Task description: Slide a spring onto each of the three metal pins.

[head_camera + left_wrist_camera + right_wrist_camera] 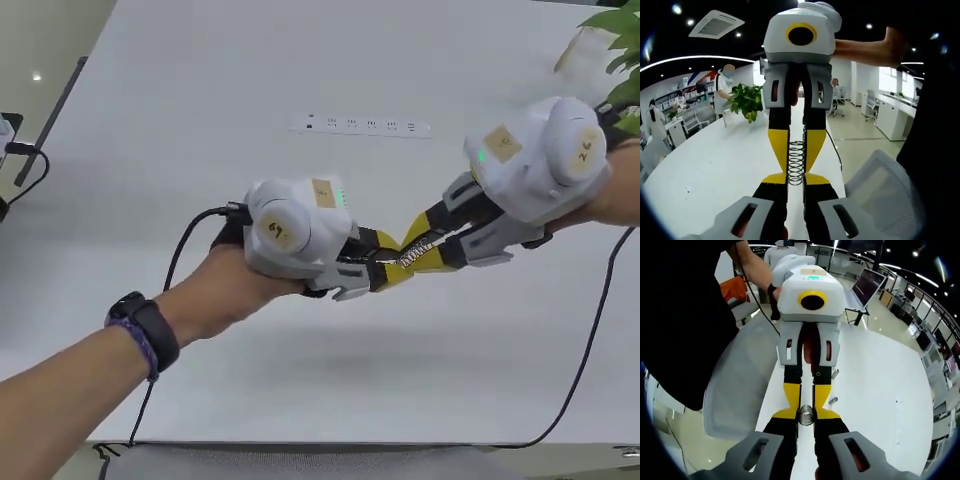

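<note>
**Head view: tip-to-tip work in mid-air, with plenty to drop**

I am holding the right gripper [403, 258] narrow, its yellow jaws closing on the spring [796, 162] so that the coil is lying lengthwise between them. The left gripper [383, 270] is standing narrow too, its tips meeting the spring's near end. Whether they are pinching that end, I cannot tell.

Both grippers are hovering above the white table [300, 380], with nothing supporting the coil from below. In the right gripper view, two small pins [833, 401], as I am reading them, are sitting on the table just beyond the jaws. No spring is on either yet.

What is worrying me:
- **Grip:** a coil is round and springy, so squeezing harder is likely to shoot it out sideways.
- **Letting go:** easing one side off before the other is gripping would drop the spring, and it would roll.
- **Angle:** the grippers are meeting at an angle, so any push risks buckling the coil.
- **Cable:** the cable [590, 350] trailing from the right gripper could tug my aim.
</note>
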Demonstrator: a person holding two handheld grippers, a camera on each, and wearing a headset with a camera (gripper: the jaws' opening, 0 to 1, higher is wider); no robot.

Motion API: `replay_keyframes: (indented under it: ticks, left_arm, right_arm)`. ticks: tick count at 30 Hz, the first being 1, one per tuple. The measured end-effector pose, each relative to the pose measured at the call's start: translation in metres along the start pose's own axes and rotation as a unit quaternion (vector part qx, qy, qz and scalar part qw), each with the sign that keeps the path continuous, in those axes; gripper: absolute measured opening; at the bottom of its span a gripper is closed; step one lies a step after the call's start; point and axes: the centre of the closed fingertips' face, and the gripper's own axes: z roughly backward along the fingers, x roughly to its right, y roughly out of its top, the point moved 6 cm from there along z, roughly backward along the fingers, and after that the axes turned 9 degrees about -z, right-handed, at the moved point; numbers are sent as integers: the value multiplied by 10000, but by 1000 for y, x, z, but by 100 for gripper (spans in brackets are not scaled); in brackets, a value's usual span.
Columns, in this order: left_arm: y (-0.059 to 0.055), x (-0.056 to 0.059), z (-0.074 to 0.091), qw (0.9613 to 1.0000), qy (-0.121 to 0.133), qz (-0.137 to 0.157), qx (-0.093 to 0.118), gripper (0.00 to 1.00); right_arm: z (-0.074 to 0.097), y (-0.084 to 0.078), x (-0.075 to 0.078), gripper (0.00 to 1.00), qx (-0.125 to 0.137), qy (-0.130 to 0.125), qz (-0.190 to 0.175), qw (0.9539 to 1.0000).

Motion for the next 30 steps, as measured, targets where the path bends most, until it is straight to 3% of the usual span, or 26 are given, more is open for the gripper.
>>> replay_keyframes:
  ticks: [6, 14, 30]
  left_arm:
    - [-11, 2, 2, 9999, 44, 82, -145, 13]
    - [-23, 3, 14, 9992, 198, 235, -264, 18]
    - [-52, 5, 52, 9944, 656, 628, -536, 27]
  right_arm:
    - [-1, -7, 3, 8, -79, -77, -87, 9999]
    - [-2, -18, 5, 8, -182, -140, -199, 9995]
    - [-11, -47, 15, 8, -432, -400, -556, 9967]
